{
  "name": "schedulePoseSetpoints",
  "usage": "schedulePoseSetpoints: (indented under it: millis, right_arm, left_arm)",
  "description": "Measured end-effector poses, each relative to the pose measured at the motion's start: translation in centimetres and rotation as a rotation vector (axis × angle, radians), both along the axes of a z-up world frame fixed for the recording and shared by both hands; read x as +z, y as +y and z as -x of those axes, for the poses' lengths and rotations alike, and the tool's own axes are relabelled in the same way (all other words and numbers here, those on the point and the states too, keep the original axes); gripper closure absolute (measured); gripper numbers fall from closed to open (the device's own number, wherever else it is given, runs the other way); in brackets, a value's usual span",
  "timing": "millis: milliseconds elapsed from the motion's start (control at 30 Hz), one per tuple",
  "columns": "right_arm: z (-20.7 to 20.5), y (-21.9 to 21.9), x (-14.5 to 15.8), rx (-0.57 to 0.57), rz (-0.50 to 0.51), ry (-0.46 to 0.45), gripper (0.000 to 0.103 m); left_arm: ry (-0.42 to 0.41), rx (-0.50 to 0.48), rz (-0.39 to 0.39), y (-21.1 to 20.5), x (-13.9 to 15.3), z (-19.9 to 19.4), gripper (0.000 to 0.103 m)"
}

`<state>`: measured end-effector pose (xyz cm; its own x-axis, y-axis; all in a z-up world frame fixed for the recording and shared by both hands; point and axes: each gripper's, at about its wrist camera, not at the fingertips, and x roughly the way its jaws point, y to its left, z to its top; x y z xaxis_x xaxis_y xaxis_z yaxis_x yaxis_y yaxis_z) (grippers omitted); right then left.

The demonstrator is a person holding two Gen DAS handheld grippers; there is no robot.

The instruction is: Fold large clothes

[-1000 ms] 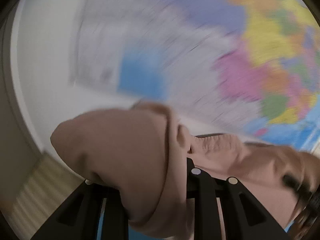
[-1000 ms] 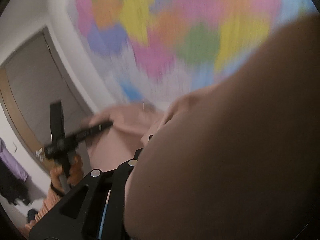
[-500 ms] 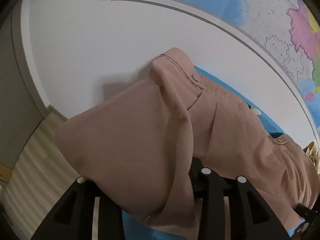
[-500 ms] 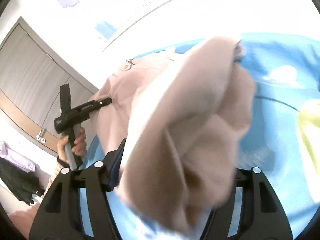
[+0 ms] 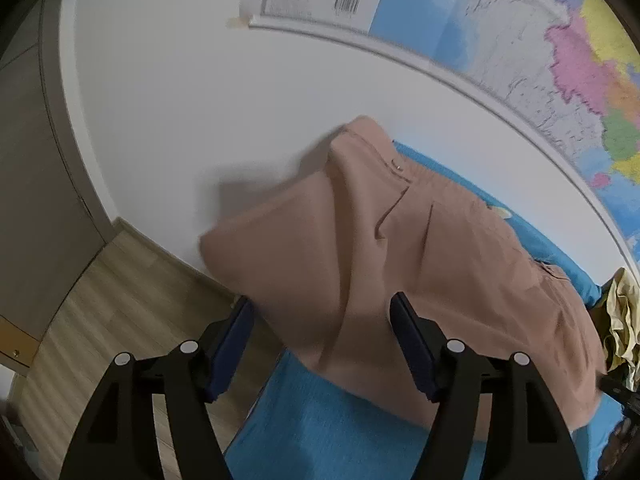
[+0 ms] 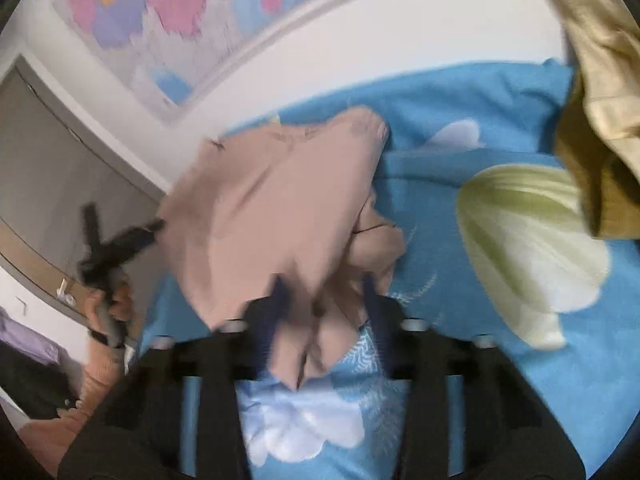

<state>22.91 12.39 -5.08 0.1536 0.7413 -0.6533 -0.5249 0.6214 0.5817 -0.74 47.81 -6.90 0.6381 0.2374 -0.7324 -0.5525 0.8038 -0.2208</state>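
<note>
Now, scene: a bed with a blue sheet (image 6: pixel 460 92) stands against a white wall (image 5: pixel 208 92) that carries a coloured map (image 5: pixel 592 52).
Garment: pink-brown trousers (image 5: pixel 400 264) lie folded over on the left part of the bed, the waistband with its small button at the far side by the wall.
Garment edge: in the left wrist view the near left part of the cloth reaches past the bed's edge, over the wooden floor (image 5: pixel 132 288).
Left gripper: the left gripper (image 5: pixel 322 334) has its jaws apart and opening; a fold of the trousers hangs between the blue pads (image 5: pixel 412 344), but neither pad presses on it.
Left gripper from the other side: in the right wrist view it shows at the left, black, held in the person's hand (image 6: pixel 110 306), its tip at the left edge of the cloth.
Right gripper: the right gripper (image 6: pixel 324 304) has its jaws closing, with a bunched end of the trousers between them; the picture is blurred, and I cannot tell whether the pads squeeze the cloth.
Sheet pattern: a white cloud shape lies near the right gripper, a pale green and cream shape to its right.
Other cloth: a crumpled tan garment (image 6: pixel 600 92) lies at the far right of the bed, apart from the trousers.
</note>
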Motion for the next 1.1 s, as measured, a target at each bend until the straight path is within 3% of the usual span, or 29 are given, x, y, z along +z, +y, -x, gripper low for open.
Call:
schedulePoseSetpoints:
  millis: [33,200,300,433,567,667,767,900,1100]
  right_arm:
    - [-0.4,0.6,-0.5,0.007,-0.002,0.014,0.085]
    - [-0.3,2.9,-1.6,0.008,0.091,-0.013,0.086]
    - [-0.2,3.1,-1.1,-0.01,0.124,-0.038,0.078]
    - [1.1,2.5,1.2,-0.034,0.129,-0.146,0.073]
    - [3.4,2.8,3.1,-0.012,0.122,-0.26,0.061]
    - [4.8,4.1,3.0,0.038,0.149,-0.321,0.058]
    - [4.8,6.0,1.4,0.084,0.194,-0.308,0.058]
    - [3.0,5.8,-1.0,0.029,0.217,-0.22,0.058]
    - [3.4,2.9,0.6,-0.048,0.196,-0.236,0.054]
  left_arm:
    - [-0.001,0.012,-0.022,-0.3,0.4,0.6,0.035]
    - [-0.053,-0.008,-0.104,-3.3,3.2,2.6,0.032]
    - [-0.075,-0.086,-0.128,-5.8,3.9,2.7,0.031]
    - [-0.072,-0.179,-0.14,-9.4,3.1,1.4,0.027]
    - [-0.05,-0.279,-0.134,-13.2,0.6,-1.0,0.026]
    - [-0.024,-0.313,-0.119,-14.7,-0.7,-2.0,0.026]
    - [0.011,-0.304,-0.136,-15.3,-2.3,-3.1,0.021]
    - [0.022,-0.292,-0.144,-15.3,-2.9,-3.4,0.019]
    - [0.023,-0.278,-0.149,-15.3,-2.7,-2.6,0.019]
